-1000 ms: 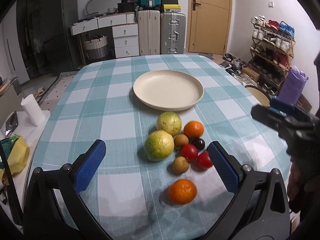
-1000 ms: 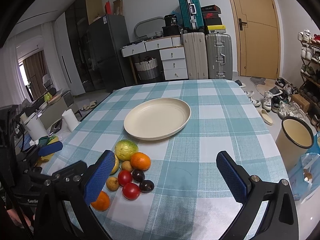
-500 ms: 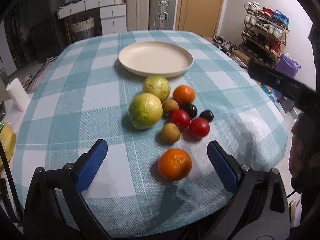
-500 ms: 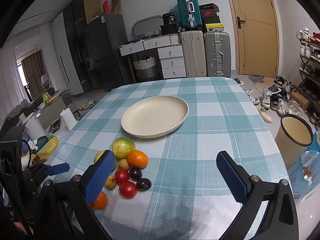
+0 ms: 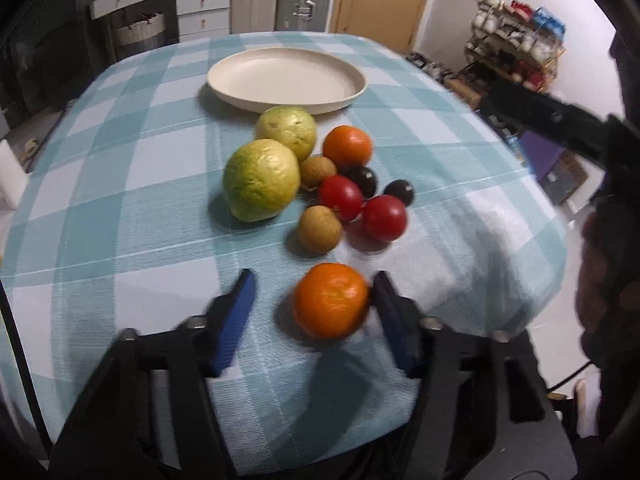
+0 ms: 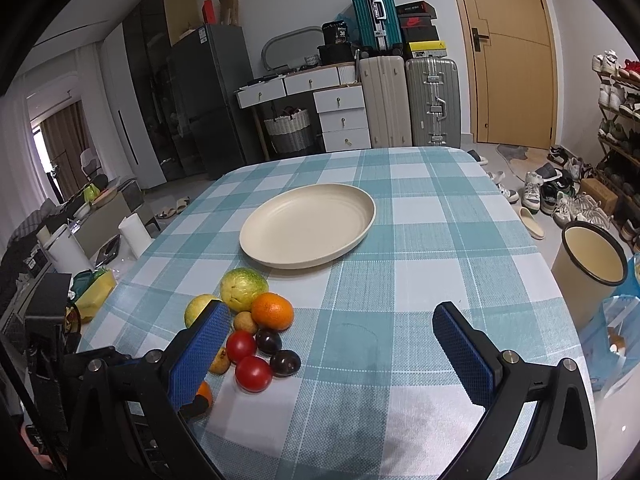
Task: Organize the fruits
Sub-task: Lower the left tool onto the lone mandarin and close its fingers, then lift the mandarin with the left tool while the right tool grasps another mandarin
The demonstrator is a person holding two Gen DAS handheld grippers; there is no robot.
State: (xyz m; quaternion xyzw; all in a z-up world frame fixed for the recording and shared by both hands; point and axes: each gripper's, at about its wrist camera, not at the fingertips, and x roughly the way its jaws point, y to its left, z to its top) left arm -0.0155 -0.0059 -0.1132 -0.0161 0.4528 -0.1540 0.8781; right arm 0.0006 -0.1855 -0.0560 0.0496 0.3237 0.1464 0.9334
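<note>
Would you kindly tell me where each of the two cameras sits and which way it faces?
Left wrist view: on the left tongs, tilted steeply down at the near orange, around which its jaws are closing; a hand shows at the right edge.
Right wrist view: on the right tongs, open, looking across the checked table toward the door.
Shared: cream plate, fruit cluster, suitcases.

Dim indoor light, fisheye-bent edges, left view motion-blurred
</note>
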